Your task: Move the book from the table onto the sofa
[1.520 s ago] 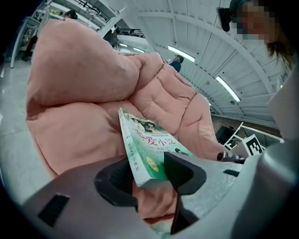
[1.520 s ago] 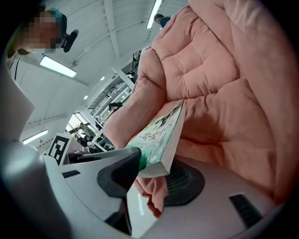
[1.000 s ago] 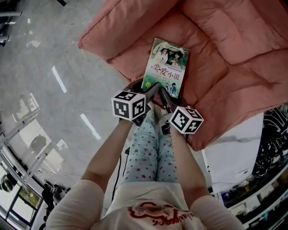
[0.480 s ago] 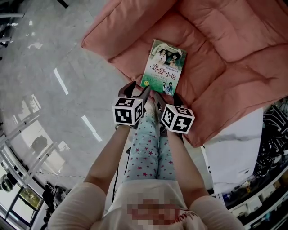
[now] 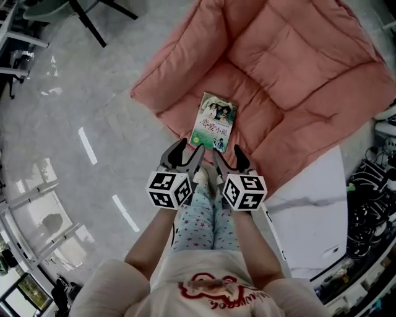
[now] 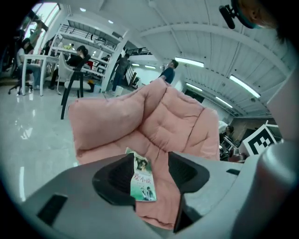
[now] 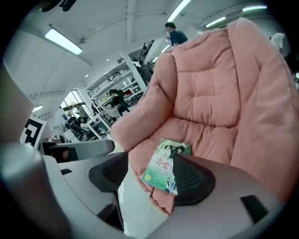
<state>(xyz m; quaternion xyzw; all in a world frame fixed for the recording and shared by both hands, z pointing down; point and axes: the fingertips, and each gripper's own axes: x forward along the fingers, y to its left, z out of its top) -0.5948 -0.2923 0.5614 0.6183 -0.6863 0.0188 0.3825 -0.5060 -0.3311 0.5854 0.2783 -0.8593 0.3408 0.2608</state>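
The book [image 5: 214,121], with a green cover and a photo on it, lies flat on the seat of the pink sofa [image 5: 291,74], near its front edge. Both grippers hang in the air short of it, apart from it. My left gripper [image 5: 182,158] is open, and the book [image 6: 144,177] shows far off through its gap. My right gripper [image 5: 229,162] is open too, its jaws closing a little, with nothing between them. In the right gripper view the book [image 7: 163,168] lies beyond the gripper [image 7: 149,179] on the cushion [image 7: 210,93].
A white table top [image 5: 315,223] stands at the right beside the sofa. Glossy grey floor [image 5: 74,124] spreads to the left, with dark chair legs [image 5: 93,18] at the top left. Black cables [image 5: 371,198] crowd the right edge. People sit at desks [image 6: 70,56] in the background.
Both grippers have drawn back and up from the book's near edge, and their jaws have spread. The book stays lying on the sofa seat.
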